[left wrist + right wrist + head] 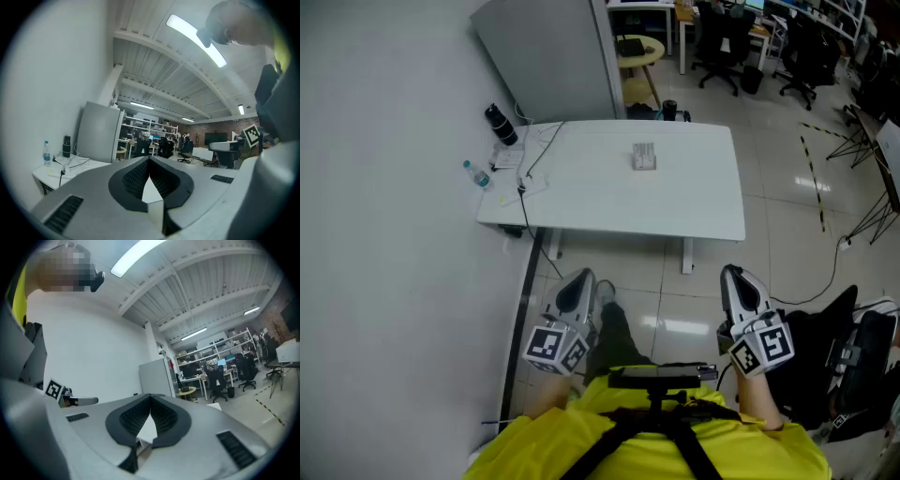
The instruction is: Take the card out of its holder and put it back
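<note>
The card holder (644, 157), a small clear stand with a card in it, sits on the white table (703, 206) toward its far middle. Both grippers hang low in front of the person's yellow jacket, well short of the table. My left gripper (578, 284) points forward over the floor, its jaws shut with nothing between them; in the left gripper view its tips (150, 159) meet. The right gripper (737, 279) stands the same way, shut and empty, tips (151, 397) touching. Neither gripper view shows the card holder.
A black flask (501, 125), a water bottle (476, 173) and cables (530, 167) lie at the table's left end by the wall. A grey cabinet (553, 56) stands behind. Office chairs (722, 42) are farther back. A dark chair with gear (853, 352) sits at my right.
</note>
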`<state>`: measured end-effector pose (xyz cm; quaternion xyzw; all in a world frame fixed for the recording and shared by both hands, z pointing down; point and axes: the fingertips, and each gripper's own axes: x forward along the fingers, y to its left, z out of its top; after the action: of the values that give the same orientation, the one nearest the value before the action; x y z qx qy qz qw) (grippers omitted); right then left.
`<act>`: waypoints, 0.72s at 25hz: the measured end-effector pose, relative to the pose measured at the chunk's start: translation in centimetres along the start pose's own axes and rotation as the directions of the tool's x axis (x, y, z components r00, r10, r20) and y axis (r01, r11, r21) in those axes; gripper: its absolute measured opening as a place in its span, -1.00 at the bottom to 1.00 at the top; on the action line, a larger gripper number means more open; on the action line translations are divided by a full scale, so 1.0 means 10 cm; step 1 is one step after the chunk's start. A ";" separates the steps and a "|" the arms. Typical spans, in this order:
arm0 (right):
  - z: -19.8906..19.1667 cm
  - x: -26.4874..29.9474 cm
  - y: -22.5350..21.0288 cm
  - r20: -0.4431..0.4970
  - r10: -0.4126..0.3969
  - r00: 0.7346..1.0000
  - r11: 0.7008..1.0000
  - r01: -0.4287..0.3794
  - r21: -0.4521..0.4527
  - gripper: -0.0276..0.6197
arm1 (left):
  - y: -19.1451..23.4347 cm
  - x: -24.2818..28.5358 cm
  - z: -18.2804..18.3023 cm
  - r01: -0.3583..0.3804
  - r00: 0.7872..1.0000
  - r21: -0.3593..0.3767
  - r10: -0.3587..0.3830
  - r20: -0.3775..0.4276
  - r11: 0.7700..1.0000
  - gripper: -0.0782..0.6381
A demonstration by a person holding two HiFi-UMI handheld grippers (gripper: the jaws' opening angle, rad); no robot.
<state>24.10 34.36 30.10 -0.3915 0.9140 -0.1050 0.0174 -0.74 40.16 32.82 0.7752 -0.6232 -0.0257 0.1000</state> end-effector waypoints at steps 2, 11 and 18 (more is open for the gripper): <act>-0.03 0.41 -0.07 0.007 -0.010 1.000 1.000 0.010 -0.006 -0.90 | 0.34 0.27 -0.01 0.003 1.000 -0.008 -0.003 -0.002 1.000 -0.78; 0.23 2.63 -0.35 0.017 -0.048 0.999 0.999 0.048 -0.020 -0.90 | 2.03 1.87 0.65 0.037 0.999 0.006 -0.037 0.037 0.999 -0.77; 0.67 3.85 -0.50 0.045 -0.111 0.993 0.993 0.112 -0.030 -0.90 | 2.97 2.71 1.16 0.080 0.996 0.053 -0.081 0.025 0.995 -0.77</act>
<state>1.72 2.13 26.50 -0.4443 0.8917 -0.0825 0.0247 -25.16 6.32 29.29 0.8017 -0.5931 -0.0240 0.0704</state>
